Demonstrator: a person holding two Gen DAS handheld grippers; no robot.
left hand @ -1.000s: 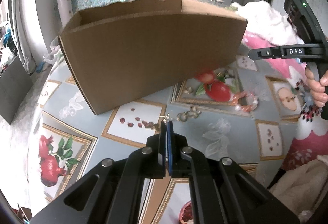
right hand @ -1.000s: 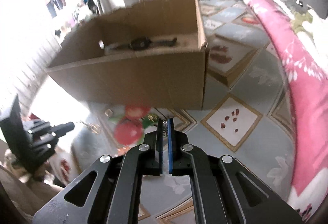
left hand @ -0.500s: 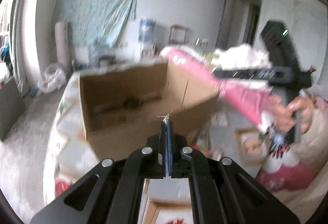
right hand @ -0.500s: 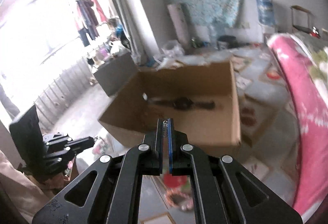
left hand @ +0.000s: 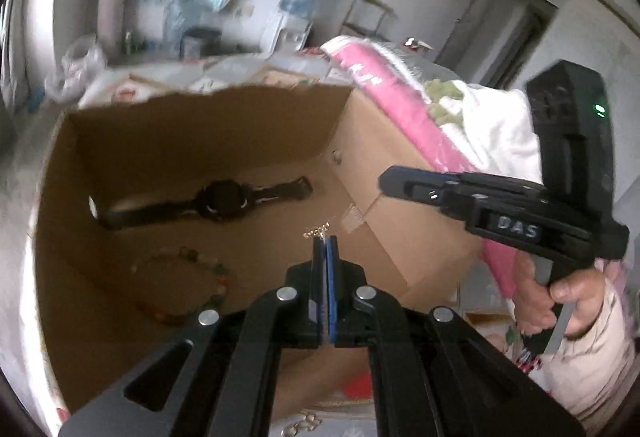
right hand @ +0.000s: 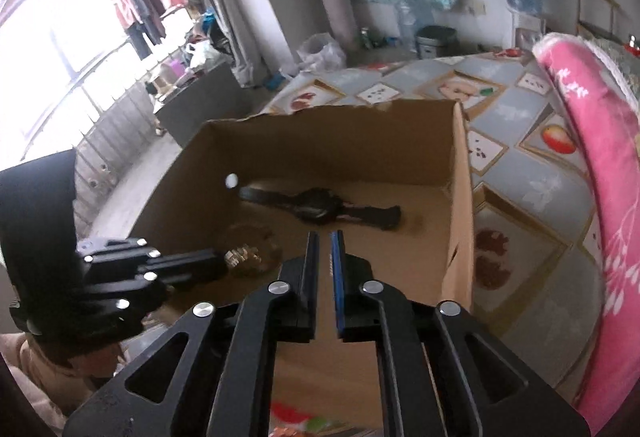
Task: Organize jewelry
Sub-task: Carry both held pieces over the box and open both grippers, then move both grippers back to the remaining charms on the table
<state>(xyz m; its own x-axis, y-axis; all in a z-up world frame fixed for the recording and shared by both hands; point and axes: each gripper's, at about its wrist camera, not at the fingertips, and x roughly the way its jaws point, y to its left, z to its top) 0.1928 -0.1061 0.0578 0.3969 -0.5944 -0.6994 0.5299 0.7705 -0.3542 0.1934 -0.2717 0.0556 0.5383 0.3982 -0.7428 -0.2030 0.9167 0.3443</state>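
An open cardboard box (left hand: 192, 141) (right hand: 460, 197) stands on the patterned table. Inside lie a black wristwatch (left hand: 216, 203) (right hand: 316, 207) and a beaded bracelet (left hand: 192, 285). My left gripper (left hand: 325, 241) is shut on a small gold chain piece (left hand: 316, 231) and holds it above the box's inside; it shows in the right wrist view (right hand: 224, 257) with the gold piece (right hand: 244, 253) at its tips. My right gripper (right hand: 325, 237) is slightly open and empty over the box; it shows in the left wrist view (left hand: 384, 183) above the box's right wall.
A pink and white blanket (left hand: 420, 117) (right hand: 592, 157) lies right of the box. A gold chain (left hand: 300, 425) lies on the table (right hand: 520, 165) in front of the box. Room clutter stands beyond the table's far edge.
Both grippers rose from table level in front of the box to above its open top. The right gripper's jaws, shut on a small metal piece before, now stand apart and empty.
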